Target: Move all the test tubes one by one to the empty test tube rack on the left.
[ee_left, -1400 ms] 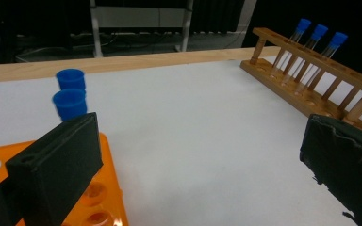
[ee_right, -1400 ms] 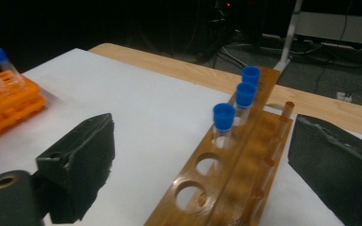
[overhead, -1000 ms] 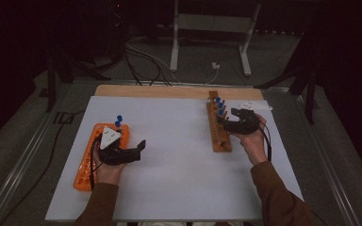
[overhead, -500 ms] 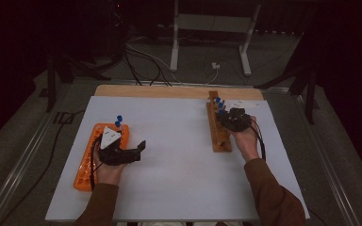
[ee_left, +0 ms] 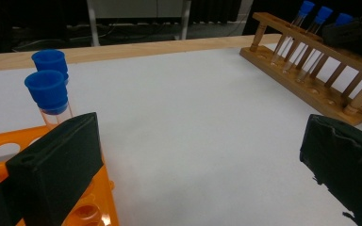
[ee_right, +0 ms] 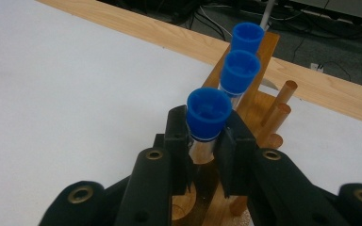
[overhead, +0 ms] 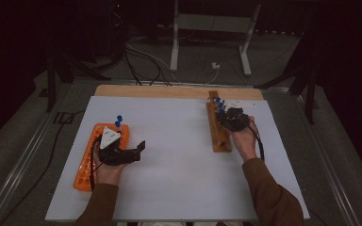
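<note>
At the lower left of the high view, an orange rack (overhead: 88, 162) lies on the white table (overhead: 174, 155), and two blue-capped tubes (overhead: 119, 120) stand at its far end. In the left gripper view these two tubes (ee_left: 51, 94) rise at the upper left, one just behind the other. The left hand (overhead: 104, 167) rests over the orange rack with the left gripper (overhead: 132, 151) pointing right; its jaws are spread wide, one at each lower corner of its own view, with nothing between them.

Right of centre in the high view, one wooden rack (overhead: 218, 126) runs away from the person toward the table's wooden far edge (overhead: 169, 91). Three blue-capped tubes stand at its far end, seen as a row in the right gripper view: the far tube (ee_right: 247, 37), the middle tube (ee_right: 238, 70) and the near tube (ee_right: 208, 115). That makes five tubes in all, in two racks.

The right hand (overhead: 243, 139) holds the right gripper (overhead: 232, 118) over the wooden rack. In its own view the right gripper (ee_right: 206, 146) pinches the near tube just below its cap, a jaw touching each side of the glass.

Compared with a second ago, the right gripper has shifted left from beside the wooden rack to directly over it, onto the tube row. The left hand and its gripper have not moved, and the two tubes remain in the orange rack.
</note>
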{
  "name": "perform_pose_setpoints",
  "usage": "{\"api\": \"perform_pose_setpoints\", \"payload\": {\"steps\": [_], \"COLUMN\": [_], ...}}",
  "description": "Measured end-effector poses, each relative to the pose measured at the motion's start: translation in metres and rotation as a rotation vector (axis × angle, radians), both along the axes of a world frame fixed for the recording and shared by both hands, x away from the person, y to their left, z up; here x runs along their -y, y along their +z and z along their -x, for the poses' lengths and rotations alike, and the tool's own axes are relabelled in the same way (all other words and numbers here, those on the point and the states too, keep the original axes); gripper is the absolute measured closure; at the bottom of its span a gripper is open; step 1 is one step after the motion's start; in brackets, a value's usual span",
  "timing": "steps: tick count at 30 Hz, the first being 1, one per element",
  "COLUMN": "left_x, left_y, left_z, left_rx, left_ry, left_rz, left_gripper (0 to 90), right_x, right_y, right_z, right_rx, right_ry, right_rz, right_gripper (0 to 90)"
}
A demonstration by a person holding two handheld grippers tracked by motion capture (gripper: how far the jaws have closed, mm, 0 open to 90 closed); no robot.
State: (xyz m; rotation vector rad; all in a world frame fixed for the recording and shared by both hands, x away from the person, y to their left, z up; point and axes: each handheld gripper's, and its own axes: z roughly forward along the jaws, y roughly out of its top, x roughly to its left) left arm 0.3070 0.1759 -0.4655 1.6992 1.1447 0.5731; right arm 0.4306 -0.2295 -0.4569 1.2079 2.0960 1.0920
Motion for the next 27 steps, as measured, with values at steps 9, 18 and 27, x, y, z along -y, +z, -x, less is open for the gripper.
{"api": "perform_pose_setpoints", "payload": {"steps": [9,18,27], "left_x": [-0.001,-0.001,-0.004], "left_y": [-0.001,-0.003,-0.005], "left_z": [-0.001,-0.002,-0.003], "left_rx": [-0.004,-0.010,-0.029], "left_ry": [0.006,0.003,0.014], "left_rz": [-0.002,-0.006,0.004], "left_gripper": [0.7,0.8,0.8], "right_x": [0.003,0.005,0.004], "right_y": [0.006,0.022,0.038], "right_z": [0.001,0.003,0.006], "right_rx": [0.011,0.026,0.042], "right_ry": [-0.001,0.010,0.015], "right_rz": [-0.038,-0.061,-0.042], "right_gripper": [76.5,76.6,76.6]}}
